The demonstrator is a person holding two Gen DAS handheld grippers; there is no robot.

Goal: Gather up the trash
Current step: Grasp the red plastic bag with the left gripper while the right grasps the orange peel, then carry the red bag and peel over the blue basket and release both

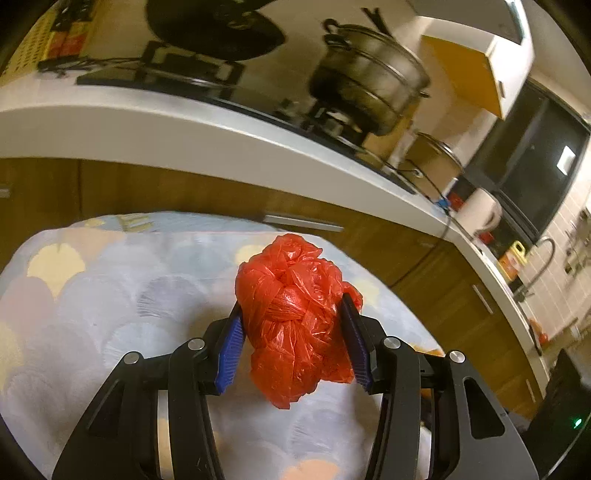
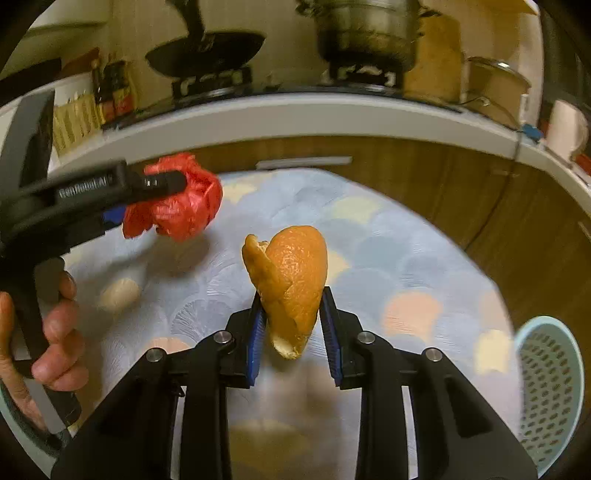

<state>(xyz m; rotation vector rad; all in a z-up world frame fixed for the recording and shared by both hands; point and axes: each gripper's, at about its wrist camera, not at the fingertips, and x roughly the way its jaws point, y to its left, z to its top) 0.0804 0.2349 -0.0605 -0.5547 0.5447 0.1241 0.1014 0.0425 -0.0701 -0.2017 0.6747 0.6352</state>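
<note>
Left tool (image 1: 291, 328) clamped on knotted red plastic bag (image 1: 291, 317); right tool (image 2: 291, 332) gripping orange peel (image 2: 291, 280), both raised above cloth-covered bench (image 2: 388, 236); blue perforated basket (image 2: 550, 387) at right.

The red bag (image 2: 177, 206) is partly hidden behind the left gripper (image 2: 162, 184) in the right wrist view. The blue basket (image 2: 550, 387) is cut by the frame's edge — only one side shows (contents unreadable). Stove pots (image 2: 365, 33) blur — tops cropped.
</note>
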